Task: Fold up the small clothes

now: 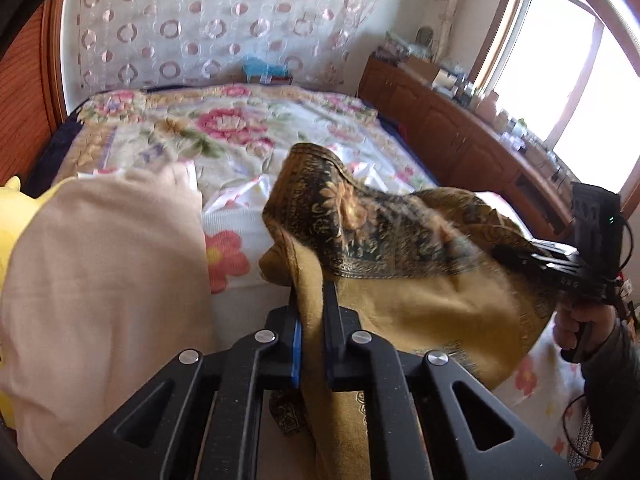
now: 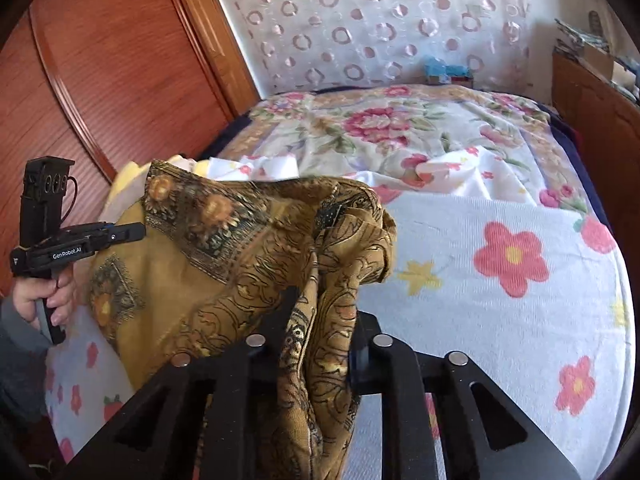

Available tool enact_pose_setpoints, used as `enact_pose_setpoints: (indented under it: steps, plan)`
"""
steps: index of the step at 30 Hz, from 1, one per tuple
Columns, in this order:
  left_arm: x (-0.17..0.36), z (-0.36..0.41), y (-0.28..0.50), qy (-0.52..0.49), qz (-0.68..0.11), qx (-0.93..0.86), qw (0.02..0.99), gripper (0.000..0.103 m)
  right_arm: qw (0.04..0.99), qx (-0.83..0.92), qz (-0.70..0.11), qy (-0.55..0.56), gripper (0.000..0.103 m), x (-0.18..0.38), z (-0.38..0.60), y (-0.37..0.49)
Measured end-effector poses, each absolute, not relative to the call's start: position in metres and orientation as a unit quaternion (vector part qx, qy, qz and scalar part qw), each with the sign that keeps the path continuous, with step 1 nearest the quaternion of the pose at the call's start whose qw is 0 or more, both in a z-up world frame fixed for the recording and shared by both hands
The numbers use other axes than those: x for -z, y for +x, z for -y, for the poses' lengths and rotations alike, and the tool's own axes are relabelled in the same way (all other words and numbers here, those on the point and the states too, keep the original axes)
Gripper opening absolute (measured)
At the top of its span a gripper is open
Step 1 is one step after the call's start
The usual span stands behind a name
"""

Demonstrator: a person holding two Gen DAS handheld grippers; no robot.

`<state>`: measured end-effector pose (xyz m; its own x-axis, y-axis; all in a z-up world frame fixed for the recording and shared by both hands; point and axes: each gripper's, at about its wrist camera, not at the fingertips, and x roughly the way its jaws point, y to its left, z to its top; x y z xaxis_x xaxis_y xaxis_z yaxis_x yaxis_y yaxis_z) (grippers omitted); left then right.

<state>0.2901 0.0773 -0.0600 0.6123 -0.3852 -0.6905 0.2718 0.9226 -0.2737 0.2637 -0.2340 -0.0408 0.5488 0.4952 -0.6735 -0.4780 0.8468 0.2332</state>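
Mustard scarf (image 1: 400, 248) w/ dark paisley border, held off the bed between both tools, slung as a sagging span running left-right across the near edge of the bed. Long axis along that span; bulk bunched mid-way and drooping toward the towel. Left gripper (image 1: 314, 320) clamped on one end, cloth pinched between its pads and trailing down through the jaws. Right gripper (image 2: 320, 320) likewise clamped on the other end, a thick wad of folds gathered there. Neither end nearer than the other: each tool at its own corner, so next move likely a spread or lay-down onto the flat area straight ahead, judging by the slack.

Below and ahead: white towel (image 2: 500, 280) w/ red flowers, flat on the near part of the bed, apparently the work surface. Beyond it, floral quilt (image 2: 380, 128) rumpled toward the far end. Left side, seen from left cam: beige garment (image 1: 104, 272) piled beside a yellow one (image 1: 10, 216), just beside the scarf's left end, a possible snag if the span swings that way. Far right: wooden cabinet (image 1: 460, 132) w/ clutter under a window, well apart. Left: wood wardrobe (image 2: 100, 80). Far wall: circle-print curtain (image 2: 380, 20).
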Motion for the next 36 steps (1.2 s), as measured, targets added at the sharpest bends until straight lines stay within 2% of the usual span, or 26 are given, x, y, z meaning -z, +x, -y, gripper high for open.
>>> enact_pose_setpoints:
  steps: [8, 13, 23, 31, 36]
  plan:
    - [0.006, -0.109, 0.229, -0.108, -0.297, 0.153, 0.936, 0.009, 0.901, -0.313, -0.298, -0.041, 0.015, -0.012, 0.215, 0.245]
    - [-0.003, -0.148, 0.199, -0.123, -0.251, 0.080, 0.957, 0.009, 0.894, -0.354, -0.258, -0.094, 0.015, -0.049, 0.171, 0.255]
    - [0.044, -0.186, 0.167, -0.169, -0.260, 0.004, 0.951, 0.009, 0.850, -0.417, -0.220, -0.236, 0.015, -0.081, 0.036, 0.301]
    - [0.070, -0.193, 0.149, -0.178, -0.271, -0.018, 0.946, 0.009, 0.809, -0.451, -0.209, -0.315, 0.015, -0.072, -0.065, 0.334]
    - [0.079, -0.201, 0.149, -0.173, -0.289, -0.041, 0.941, 0.009, 0.805, -0.454, -0.224, -0.311, 0.019, -0.056, -0.099, 0.356]
